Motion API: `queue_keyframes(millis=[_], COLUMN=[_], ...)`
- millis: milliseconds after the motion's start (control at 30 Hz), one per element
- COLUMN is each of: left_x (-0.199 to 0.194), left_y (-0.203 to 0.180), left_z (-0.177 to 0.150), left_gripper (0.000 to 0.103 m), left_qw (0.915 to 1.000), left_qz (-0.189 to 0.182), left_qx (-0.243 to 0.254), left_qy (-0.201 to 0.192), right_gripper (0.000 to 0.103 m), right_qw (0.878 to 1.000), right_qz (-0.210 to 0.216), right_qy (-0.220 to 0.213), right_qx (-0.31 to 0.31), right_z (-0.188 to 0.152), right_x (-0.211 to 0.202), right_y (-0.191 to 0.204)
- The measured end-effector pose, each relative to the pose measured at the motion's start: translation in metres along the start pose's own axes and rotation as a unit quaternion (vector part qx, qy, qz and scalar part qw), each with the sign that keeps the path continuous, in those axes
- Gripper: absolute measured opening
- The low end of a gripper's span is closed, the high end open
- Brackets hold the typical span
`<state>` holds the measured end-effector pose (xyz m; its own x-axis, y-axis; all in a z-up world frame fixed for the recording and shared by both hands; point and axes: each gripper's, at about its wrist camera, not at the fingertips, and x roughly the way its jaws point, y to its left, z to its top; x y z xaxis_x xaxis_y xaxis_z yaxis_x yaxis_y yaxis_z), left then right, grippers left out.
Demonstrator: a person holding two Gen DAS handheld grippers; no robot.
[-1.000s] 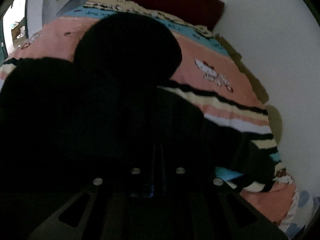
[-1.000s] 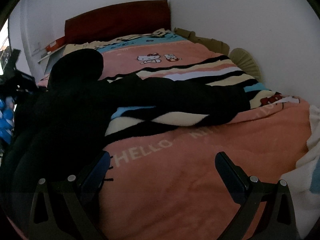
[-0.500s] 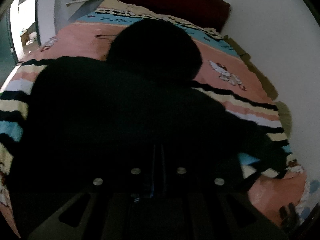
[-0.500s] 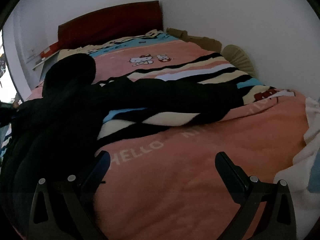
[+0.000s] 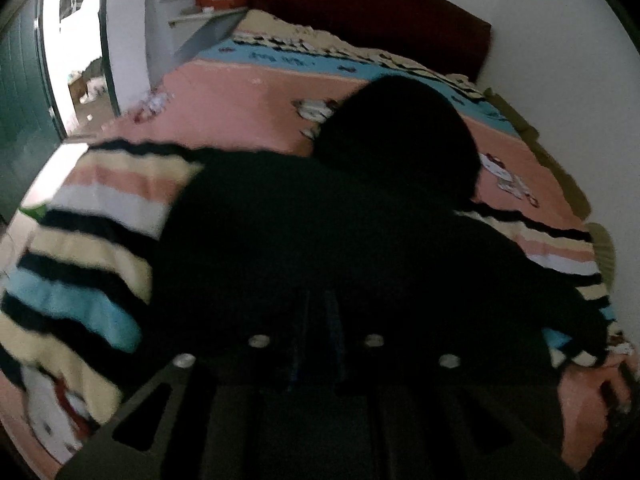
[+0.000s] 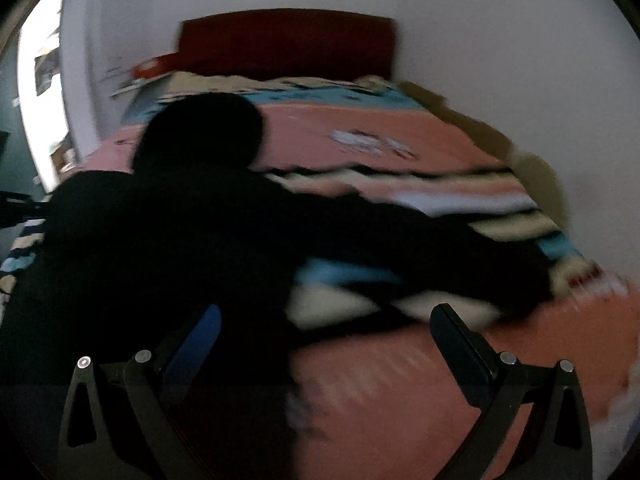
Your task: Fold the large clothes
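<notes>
Jaws of left gripper [image 5: 316,344] parted by a narrow slit, having just been opening, set low over black hooded garment [image 5: 320,240]; fabric in the slit too dark to tell. Right gripper [image 6: 324,328] spread wide, nothing between the pads, left finger over the garment's hem, right finger above bare pink blanket [image 6: 400,380]. Garment spread flat across the bed's near half, one sleeve [image 6: 460,256] reaching toward the wall-side edge, hood [image 5: 400,140] pointing at the far end. Beyond, dark red headboard [image 6: 288,40] against white wall [image 6: 500,60].
</notes>
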<state>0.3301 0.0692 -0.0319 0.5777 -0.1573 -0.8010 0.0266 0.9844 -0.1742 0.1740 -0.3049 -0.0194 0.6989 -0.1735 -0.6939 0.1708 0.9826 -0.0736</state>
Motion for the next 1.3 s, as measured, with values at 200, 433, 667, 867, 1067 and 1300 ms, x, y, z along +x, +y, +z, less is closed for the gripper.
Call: queue_keyframes(millis=[200,433,667,867,1067,1300], left_x=[0.028,0.094,0.154,0.165,0.148,0.100], left_y=[0.028,0.032,0.018,-0.007,-0.038,-0.030], left_z=[0.049,0.088,0.097,0.065,0.026,0.031], left_gripper=[0.026,0.026,0.026,0.026,0.026,0.027], left_qw=[0.9995,0.9991,0.9990,0.9944,0.9846,0.9912], left_qz=[0.022,0.020,0.004,-0.022,-0.041,-0.060], left_qx=[0.017,0.035,0.044,0.093,0.153,0.114], left_qy=[-0.017,-0.014,0.009,0.046,0.075,0.033], right_gripper=[0.102,0.102,0.102,0.102,0.102,0.102], right_qw=[0.996,0.989,0.989,0.980,0.972,0.973], right_qz=[0.058,0.096,0.089,0.104,0.109,0.086], right_qy=[-0.027,-0.015,0.061,0.126,0.153,0.142], right_qx=[-0.060,-0.112,-0.103,-0.111,-0.142,-0.158], right_z=[0.093,0.148,0.140,0.107,0.070,0.059], right_x=[0.042,0.133,0.238,0.258,0.215,0.164], right_y=[0.097,0.189,0.206,0.196,0.172,0.154])
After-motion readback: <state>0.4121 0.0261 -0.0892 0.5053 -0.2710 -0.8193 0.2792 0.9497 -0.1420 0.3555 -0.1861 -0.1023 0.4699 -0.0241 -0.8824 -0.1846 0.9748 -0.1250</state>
